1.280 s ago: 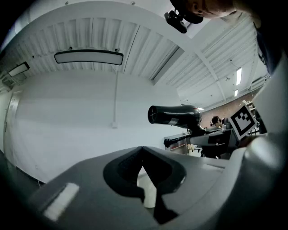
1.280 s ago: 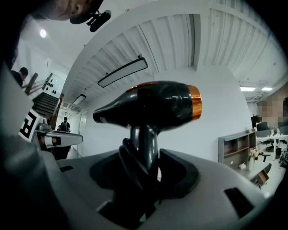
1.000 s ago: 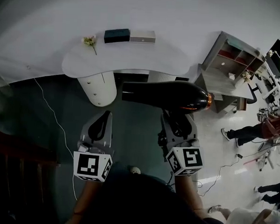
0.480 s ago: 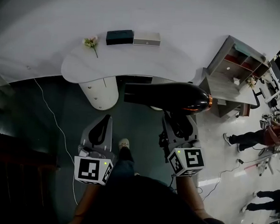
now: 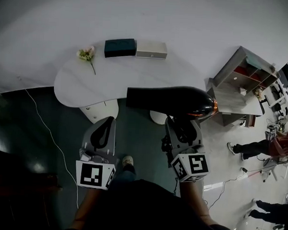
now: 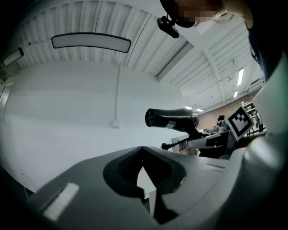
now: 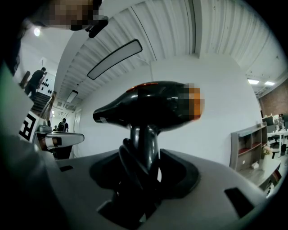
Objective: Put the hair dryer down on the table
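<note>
Head view, left tool [image 5: 107, 121]: jaws together, empty, just short of the near edge of the surface [image 5: 136, 73].
Hair dryer [image 5: 171, 99]: aloft over that edge, not yet down; likely rigid, glossy, top-heavy.
Right tool [image 5: 181, 122]: clamped on the handle [image 7: 143, 139], the sensible hold.

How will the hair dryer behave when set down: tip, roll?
Probably top-heavy: bulky barrel of the hair dryer sits over the thin handle in the right claw. Its rounded body may roll on the table. Glossy shell likely slippery.
</note>
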`<state>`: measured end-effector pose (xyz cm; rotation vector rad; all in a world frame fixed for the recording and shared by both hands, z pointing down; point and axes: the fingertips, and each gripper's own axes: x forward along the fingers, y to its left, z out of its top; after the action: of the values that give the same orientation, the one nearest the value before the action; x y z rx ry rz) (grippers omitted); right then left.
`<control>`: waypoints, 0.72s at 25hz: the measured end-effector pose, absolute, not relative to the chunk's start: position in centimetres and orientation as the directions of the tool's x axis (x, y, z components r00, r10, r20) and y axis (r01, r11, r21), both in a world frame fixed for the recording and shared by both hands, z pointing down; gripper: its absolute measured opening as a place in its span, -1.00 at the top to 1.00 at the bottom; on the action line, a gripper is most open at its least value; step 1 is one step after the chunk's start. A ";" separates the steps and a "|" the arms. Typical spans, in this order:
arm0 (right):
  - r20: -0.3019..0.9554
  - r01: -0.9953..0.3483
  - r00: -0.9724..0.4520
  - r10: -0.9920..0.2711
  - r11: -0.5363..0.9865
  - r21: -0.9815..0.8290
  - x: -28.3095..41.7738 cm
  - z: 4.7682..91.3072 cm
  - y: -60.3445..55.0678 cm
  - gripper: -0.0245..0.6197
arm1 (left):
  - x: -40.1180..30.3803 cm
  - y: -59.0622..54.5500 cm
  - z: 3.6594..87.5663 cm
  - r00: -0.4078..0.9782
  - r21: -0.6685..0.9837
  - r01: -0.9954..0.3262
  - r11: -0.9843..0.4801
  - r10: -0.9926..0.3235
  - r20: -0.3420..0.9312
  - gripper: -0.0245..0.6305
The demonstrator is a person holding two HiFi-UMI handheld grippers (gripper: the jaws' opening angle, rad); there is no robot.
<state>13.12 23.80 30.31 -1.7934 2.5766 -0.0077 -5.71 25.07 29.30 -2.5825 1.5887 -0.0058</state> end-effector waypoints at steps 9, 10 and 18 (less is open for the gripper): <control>0.036 -0.962 -0.274 -0.961 0.273 -0.029 11.3 31.8 12.8 0.24 | -7.9 12.2 30.2 0.517 -0.082 -0.855 -0.513 -0.854 -0.049 0.89; 0.041 -0.963 -0.270 -0.962 0.269 -0.030 11.4 31.9 12.8 0.24 | -7.8 12.2 30.4 0.521 -0.075 -0.853 -0.517 -0.852 -0.046 0.89; 0.079 -0.963 -0.267 -0.961 0.264 -0.047 11.0 32.7 10.0 0.24 | -8.6 10.2 32.0 0.522 -0.028 -0.853 -0.522 -0.853 0.002 0.89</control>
<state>10.96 10.02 32.65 -1.9227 2.5244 -0.1348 -8.59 10.20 32.02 -2.7194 1.5242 -0.0238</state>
